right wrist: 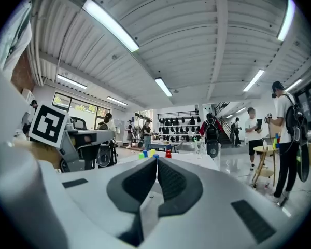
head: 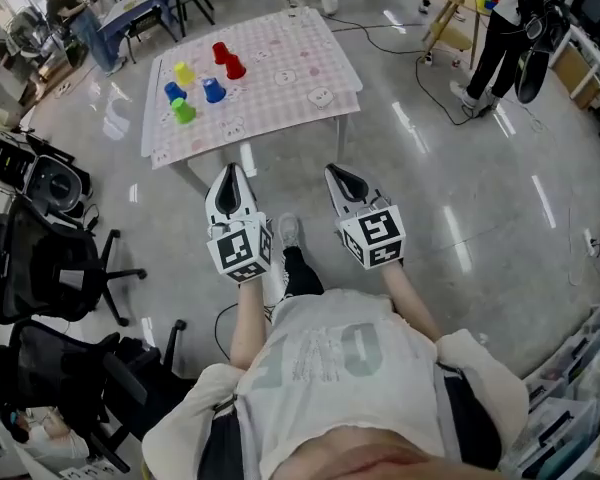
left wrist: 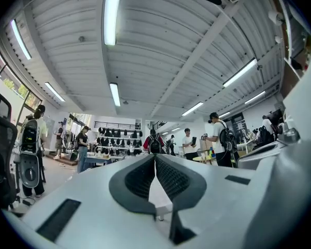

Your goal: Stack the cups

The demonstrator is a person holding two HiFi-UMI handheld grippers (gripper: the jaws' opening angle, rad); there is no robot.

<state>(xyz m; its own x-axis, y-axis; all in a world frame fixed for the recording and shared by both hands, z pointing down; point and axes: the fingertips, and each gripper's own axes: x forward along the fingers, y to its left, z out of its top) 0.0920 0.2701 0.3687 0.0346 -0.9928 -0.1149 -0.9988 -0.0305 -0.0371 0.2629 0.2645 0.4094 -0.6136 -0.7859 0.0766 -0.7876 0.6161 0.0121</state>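
Several cups stand apart on the pink checked table (head: 300,83): two red cups (head: 228,60), a yellow one (head: 183,73), two blue ones (head: 214,90) and a green one (head: 183,111). Both grippers hang over the floor short of the table's near edge, pointing at it. My left gripper (head: 230,172) is shut with nothing in it, its pads meeting at the tips (left wrist: 155,157). My right gripper (head: 338,173) is shut and empty too (right wrist: 156,158). In the right gripper view the cups (right wrist: 154,153) show small and far, just above the jaw tips.
Black office chairs (head: 40,268) stand at the left. A person (head: 505,28) stands at the right by a wooden stand (head: 450,13). A cable (head: 400,38) runs across the floor beyond the table. My own shoe (head: 288,230) is between the grippers.
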